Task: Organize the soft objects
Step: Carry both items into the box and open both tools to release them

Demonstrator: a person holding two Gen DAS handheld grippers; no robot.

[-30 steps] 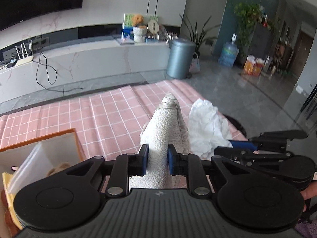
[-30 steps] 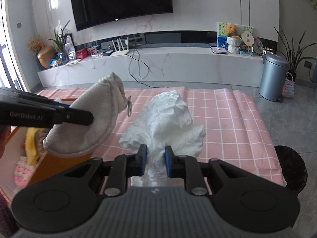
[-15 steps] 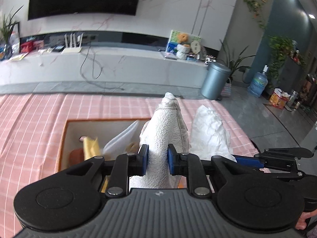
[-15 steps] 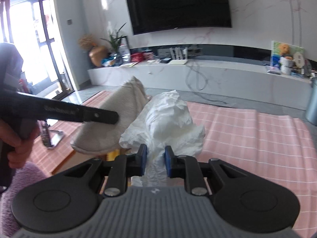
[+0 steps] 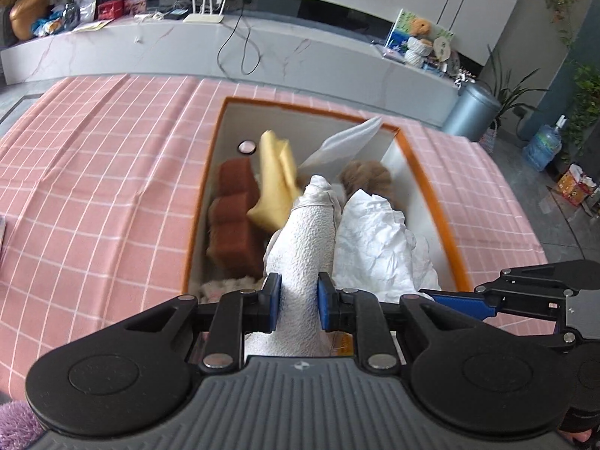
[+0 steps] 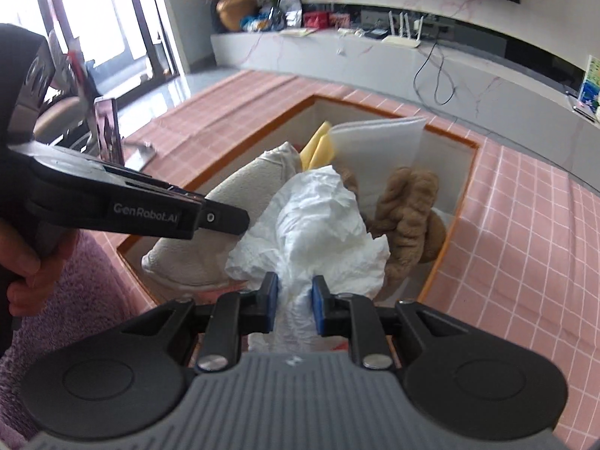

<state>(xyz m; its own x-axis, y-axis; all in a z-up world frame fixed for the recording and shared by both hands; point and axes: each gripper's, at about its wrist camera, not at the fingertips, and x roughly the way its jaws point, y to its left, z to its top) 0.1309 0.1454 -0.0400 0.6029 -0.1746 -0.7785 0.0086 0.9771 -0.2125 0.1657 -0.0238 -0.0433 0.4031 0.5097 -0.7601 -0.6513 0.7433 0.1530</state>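
My left gripper point(image 5: 299, 302) is shut on a cream terry cloth point(image 5: 305, 240) and holds it over the orange-rimmed box point(image 5: 431, 183). The cloth also shows in the right wrist view point(image 6: 210, 225). My right gripper point(image 6: 294, 305) is shut on a crumpled white cloth point(image 6: 318, 221), held beside the terry cloth above the same box point(image 6: 455, 221); it also shows in the left wrist view point(image 5: 378, 240). In the box lie a brown sponge point(image 5: 232, 221), a yellow cloth point(image 5: 275, 183), a tan plush toy point(image 6: 407, 217) and a white sheet point(image 6: 378, 138).
The box sits on a pink checked tablecloth point(image 5: 93, 172). A phone on a stand point(image 6: 107, 131) is at the table's left side. A white TV console point(image 5: 225, 48) runs along the far wall, with a grey bin point(image 5: 470, 110) to its right.
Both grippers have swung left and tilted down with their cloths. They now hang over the open box, which fills the middle of both views.
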